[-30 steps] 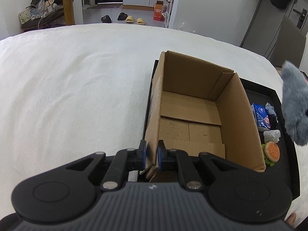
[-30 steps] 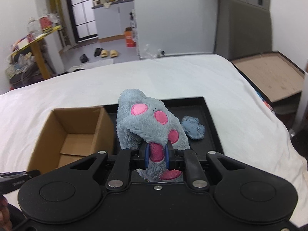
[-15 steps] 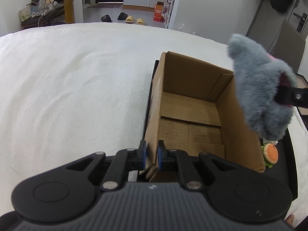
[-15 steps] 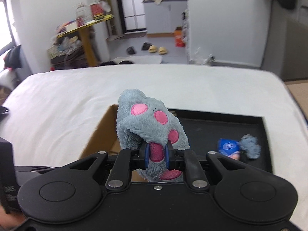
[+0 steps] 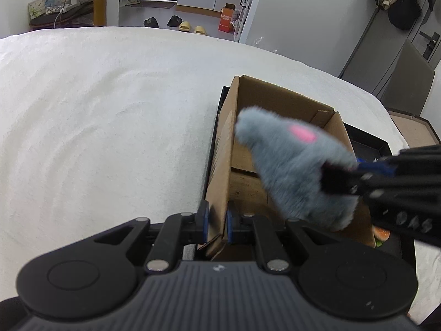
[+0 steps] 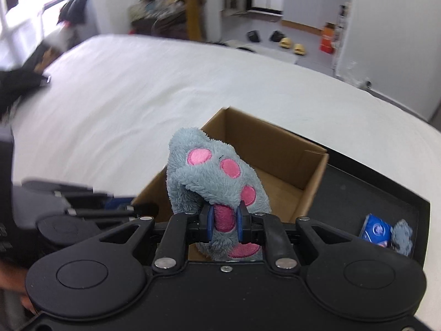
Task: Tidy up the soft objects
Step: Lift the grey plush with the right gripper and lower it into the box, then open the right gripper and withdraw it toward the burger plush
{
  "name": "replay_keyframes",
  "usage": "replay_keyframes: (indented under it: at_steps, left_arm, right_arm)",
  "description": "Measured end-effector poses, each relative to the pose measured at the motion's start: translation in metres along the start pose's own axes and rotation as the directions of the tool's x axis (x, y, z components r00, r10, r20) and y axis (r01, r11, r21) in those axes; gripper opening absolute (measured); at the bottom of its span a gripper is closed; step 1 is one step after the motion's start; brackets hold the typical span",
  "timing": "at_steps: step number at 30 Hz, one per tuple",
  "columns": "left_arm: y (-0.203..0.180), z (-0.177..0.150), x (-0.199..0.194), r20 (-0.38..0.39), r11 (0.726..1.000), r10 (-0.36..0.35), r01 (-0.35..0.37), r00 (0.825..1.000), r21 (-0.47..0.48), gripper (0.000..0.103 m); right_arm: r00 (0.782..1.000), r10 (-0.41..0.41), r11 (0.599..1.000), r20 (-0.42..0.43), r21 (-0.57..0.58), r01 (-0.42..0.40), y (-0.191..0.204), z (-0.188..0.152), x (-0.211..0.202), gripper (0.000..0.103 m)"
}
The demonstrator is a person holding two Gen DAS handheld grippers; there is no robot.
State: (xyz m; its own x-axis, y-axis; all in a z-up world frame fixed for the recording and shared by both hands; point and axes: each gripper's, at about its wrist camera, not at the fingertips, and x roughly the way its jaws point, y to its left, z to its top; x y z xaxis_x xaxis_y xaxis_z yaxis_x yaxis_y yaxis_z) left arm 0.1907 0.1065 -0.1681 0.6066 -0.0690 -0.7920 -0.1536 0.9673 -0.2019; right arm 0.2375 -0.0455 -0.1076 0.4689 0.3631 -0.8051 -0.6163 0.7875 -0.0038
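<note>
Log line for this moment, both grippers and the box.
left gripper: shut on cardboard box wall | right gripper: shut on grey plush paw, over box | release: not yet

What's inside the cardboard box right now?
The visible floor of the cardboard box is bare cardboard. The grey plush paw, clamped in the right gripper, hangs over the opening and hides the near part, so that area is unknown.

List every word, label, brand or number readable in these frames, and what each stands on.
"DAS", partly cut off and blurred: on the side of the right tool.
Red carton on the floor: print too small to read.
Blue packet in the black tray: round logo only, lettering illegible.
Cardboard box and grey plush paw: no text.
</note>
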Motion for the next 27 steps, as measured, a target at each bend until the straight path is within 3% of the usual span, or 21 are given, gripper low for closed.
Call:
replay_keyframes:
  at_steps: [7,13,15,22,27]
  left_arm:
    - [0.007,-0.001,0.002,0.0,1.0,-0.015,0.015,1.0,-0.018,0.011]
    - [0.006,-0.001,0.005,-0.011,1.0,-0.014,0.014,1.0,-0.013,0.011]
    - [0.003,-0.001,0.006,-0.009,1.0,-0.009,0.009,1.0,0.002,0.012]
    - [0.001,-0.001,0.007,-0.014,1.0,0.004,-0.004,1.0,-0.001,0.015]
    - [-0.002,-0.001,0.004,-0.009,1.0,0.027,-0.027,1.0,0.005,0.024]
  right_arm:
    - [0.992,0.05,0.993,-0.117,-0.096,-0.062,0.0,-0.007,0.02,0.016]
    - [0.978,0.089,0.992,-0.19,-0.067,-0.103,0.001,-0.009,0.037,0.018]
    - [0.976,0.102,0.994,-0.193,-0.026,-0.109,0.0,-0.011,0.037,0.023]
    - [0.977,0.124,0.99,-0.174,0.086,-0.111,-0.017,-0.015,0.026,0.026]
    - [0.985,0.135,0.984,-0.107,0.13,-0.121,-0.025,-0.016,-0.003,0.04]
